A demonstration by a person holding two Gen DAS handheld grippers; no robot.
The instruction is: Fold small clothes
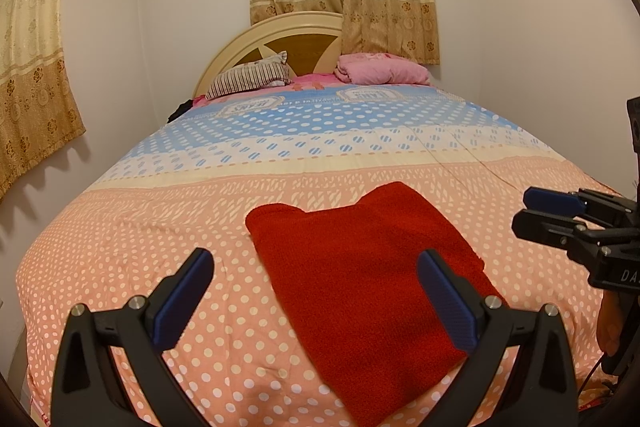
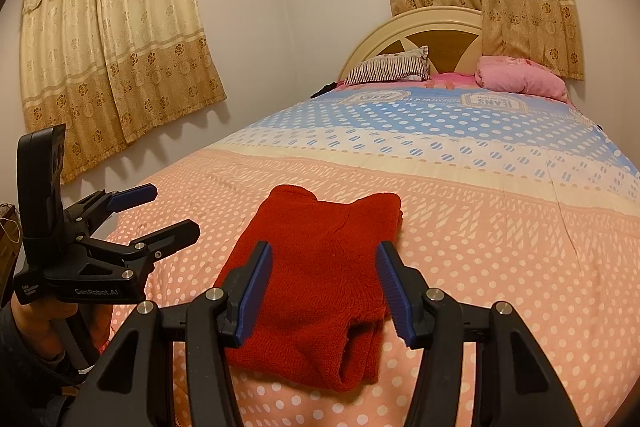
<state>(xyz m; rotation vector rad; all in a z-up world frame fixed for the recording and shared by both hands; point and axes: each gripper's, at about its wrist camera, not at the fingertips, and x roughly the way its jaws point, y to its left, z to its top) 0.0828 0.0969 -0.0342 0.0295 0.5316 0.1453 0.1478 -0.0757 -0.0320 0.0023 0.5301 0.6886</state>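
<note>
A folded red knit garment (image 1: 360, 267) lies flat on the bed's pink dotted bedspread (image 1: 140, 247), near the foot edge. It also shows in the right wrist view (image 2: 320, 275). My left gripper (image 1: 316, 287) is open and empty, held above the garment's near left part; it shows at the left of the right wrist view (image 2: 168, 213). My right gripper (image 2: 324, 291) is open and empty, above the garment's near edge; it shows at the right edge of the left wrist view (image 1: 532, 211).
A striped pillow (image 1: 252, 75) and a pink pillow (image 1: 380, 69) lie at the headboard (image 1: 276, 35). Curtains (image 2: 112, 47) hang on the walls. The bedspread (image 2: 500, 227) stretches far beyond the garment.
</note>
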